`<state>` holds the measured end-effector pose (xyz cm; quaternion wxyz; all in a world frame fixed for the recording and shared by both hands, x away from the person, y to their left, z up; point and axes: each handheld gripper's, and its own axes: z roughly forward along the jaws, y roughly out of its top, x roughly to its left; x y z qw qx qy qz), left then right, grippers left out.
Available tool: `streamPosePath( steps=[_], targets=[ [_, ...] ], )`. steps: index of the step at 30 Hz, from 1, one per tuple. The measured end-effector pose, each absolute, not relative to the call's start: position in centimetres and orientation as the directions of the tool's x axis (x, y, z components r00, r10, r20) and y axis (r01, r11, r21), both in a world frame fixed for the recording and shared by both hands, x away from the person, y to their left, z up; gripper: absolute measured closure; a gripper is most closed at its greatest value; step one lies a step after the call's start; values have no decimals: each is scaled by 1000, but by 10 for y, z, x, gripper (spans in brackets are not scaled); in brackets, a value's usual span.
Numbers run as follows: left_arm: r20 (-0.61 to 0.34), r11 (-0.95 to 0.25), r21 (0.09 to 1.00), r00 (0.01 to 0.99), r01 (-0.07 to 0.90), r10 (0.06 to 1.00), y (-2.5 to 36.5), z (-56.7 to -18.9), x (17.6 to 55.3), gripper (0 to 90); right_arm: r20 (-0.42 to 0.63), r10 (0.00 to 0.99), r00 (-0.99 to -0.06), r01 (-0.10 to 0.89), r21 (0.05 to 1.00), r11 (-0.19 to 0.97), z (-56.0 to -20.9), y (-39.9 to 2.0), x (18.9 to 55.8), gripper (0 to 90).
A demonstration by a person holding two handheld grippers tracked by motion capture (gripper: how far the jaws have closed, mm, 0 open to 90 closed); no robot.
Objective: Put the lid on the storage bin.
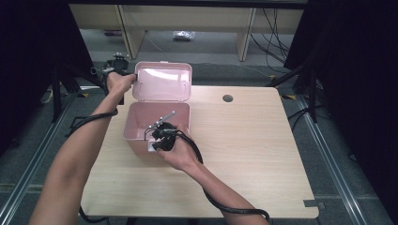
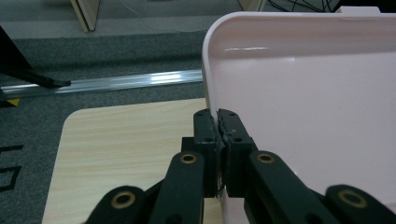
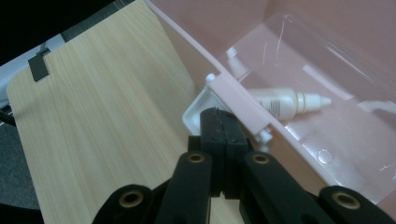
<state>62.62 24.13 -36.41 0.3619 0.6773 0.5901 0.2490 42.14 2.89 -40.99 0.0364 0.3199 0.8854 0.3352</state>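
The high view looks forward and down from above the person's side, taking in the whole bench point(image 1: 244, 154). The left gripper view sits very close to the raised lid point(image 2: 303, 116) by the bench's far left corner. The right gripper view looks closely over the pink box point(image 3: 243, 100) front wall. All 3 views share box and bench.

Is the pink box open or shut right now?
Open. The lid stands raised behind the box, with the left tongs pinching its edge, and a small bottle shows inside.
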Motion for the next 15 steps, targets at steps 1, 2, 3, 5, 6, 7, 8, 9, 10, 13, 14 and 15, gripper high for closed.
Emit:
streamPosePath(
  steps=[1,2,3,5,6,7,8,9,10,13,14,15],
  targets=[
    [-90,-41,790,182,612,979,242,-362,625,869,149,591,-793,542,618,570,-410,29,421,900],
    [-92,-40,792,183,609,979,242,-362,624,870,148,590,-794,539,620,570,-410,29,421,900],
    [-95,-37,795,185,605,978,242,-361,623,870,149,591,-793,540,621,568,-410,29,421,900],
    [-92,-39,799,185,600,978,242,-359,621,871,149,590,-793,540,621,569,-410,29,421,900],
    [-90,-41,801,187,597,978,242,-358,621,871,144,593,-792,539,620,570,-410,29,421,900],
    [-90,-41,806,190,591,978,243,-357,620,871,144,593,-792,539,620,570,-410,29,421,900],
    [-90,-39,808,188,588,978,242,-356,618,872,142,593,-792,538,620,571,-410,29,421,900],
    [-90,-40,810,192,585,977,243,-355,617,873,141,594,-792,539,619,572,-410,29,421,900],
    [-91,-37,814,191,580,977,243,-355,617,873,140,593,-793,537,620,572,-410,29,421,900],
    [-89,-40,821,197,570,976,244,-351,613,876,135,592,-794,532,624,572,-410,29,422,900],
    [-88,-42,823,200,566,976,244,-350,611,877,136,596,-791,536,623,569,-410,30,422,900],
    [-94,-35,829,200,559,975,244,-349,610,878,129,593,-795,528,628,572,-410,30,423,900]
  ],
)
